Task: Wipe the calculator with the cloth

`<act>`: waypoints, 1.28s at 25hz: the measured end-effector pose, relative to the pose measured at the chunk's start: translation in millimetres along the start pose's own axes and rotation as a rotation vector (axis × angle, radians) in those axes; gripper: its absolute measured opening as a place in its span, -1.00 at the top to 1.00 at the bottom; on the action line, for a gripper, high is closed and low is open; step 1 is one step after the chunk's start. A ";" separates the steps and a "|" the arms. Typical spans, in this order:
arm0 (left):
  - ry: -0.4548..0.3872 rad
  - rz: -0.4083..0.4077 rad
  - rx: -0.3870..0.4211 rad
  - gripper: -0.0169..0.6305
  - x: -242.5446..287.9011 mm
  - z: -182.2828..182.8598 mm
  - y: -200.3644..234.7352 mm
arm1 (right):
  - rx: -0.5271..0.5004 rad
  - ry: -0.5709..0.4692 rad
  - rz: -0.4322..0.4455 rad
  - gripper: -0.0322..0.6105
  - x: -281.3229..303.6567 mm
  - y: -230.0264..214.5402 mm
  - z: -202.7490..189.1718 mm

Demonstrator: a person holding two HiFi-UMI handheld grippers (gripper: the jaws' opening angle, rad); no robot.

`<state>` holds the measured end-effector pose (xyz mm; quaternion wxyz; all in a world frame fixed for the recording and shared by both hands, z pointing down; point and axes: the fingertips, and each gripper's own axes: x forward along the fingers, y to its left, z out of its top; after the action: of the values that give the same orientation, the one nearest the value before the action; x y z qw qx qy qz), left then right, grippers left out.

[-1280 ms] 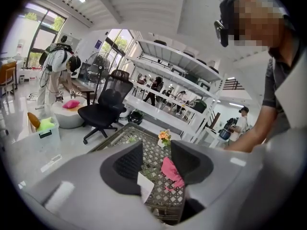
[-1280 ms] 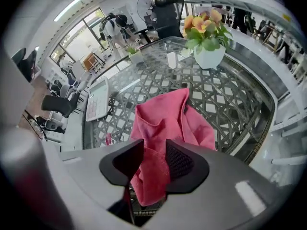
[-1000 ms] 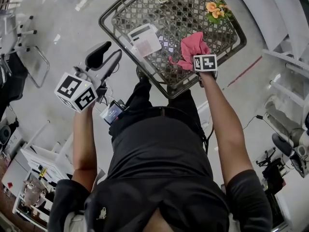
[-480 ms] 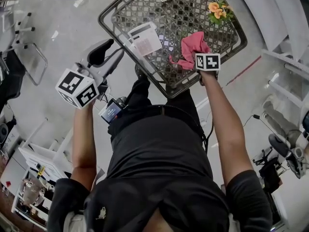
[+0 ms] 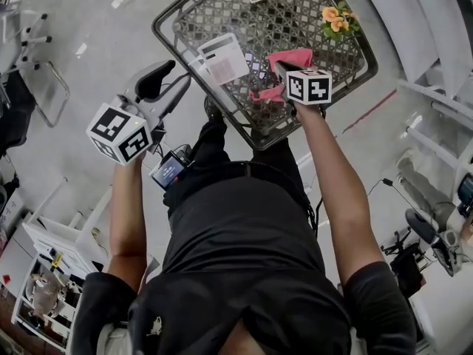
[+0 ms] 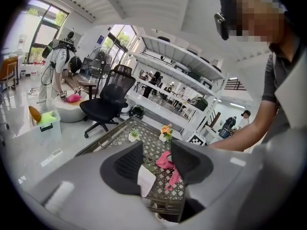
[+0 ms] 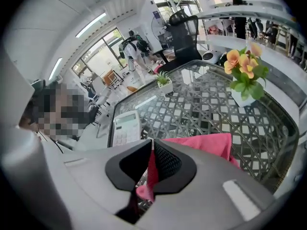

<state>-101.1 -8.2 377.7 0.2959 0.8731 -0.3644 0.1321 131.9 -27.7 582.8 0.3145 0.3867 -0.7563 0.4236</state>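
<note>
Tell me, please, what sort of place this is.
Probably a large, bright open-plan office or workshop: a black office chair, long white shelves loaded with equipment, and tall windows along one side.

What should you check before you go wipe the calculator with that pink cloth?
1. Grip: ok, the right gripper is shut on the pink cloth.
2. Reach: ok, the calculator lies flat on the table, uncovered.
3. Steadying: not ok, nothing holds the calculator; the left gripper is open, empty, off the table's side.
4. Flower pot: ok, it stands apart from the calculator.
5. Cloth clean: cannot tell.
</note>
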 end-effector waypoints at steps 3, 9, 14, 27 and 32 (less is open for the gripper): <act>0.006 0.010 -0.009 0.21 -5.1 -6.5 5.3 | -0.024 0.007 0.012 0.84 4.4 10.0 3.4; 0.072 0.048 -0.013 0.21 -8.6 -34.4 17.9 | -0.031 0.104 0.005 0.84 21.6 13.4 -30.8; 0.107 0.036 -0.017 0.21 -5.2 -53.5 15.7 | -0.062 0.170 0.034 0.84 32.6 32.8 -61.4; 0.118 -0.005 -0.016 0.21 9.4 -51.7 9.1 | -0.111 0.128 0.094 0.84 36.1 57.8 -42.6; 0.133 -0.023 -0.009 0.21 18.6 -57.0 3.0 | -0.113 0.148 0.086 0.84 40.4 56.7 -48.5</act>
<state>-91.1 14.7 432.3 0.3248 0.8651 -0.3345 0.1847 70.4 21.8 614.2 0.3723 0.3032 -0.7697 0.4206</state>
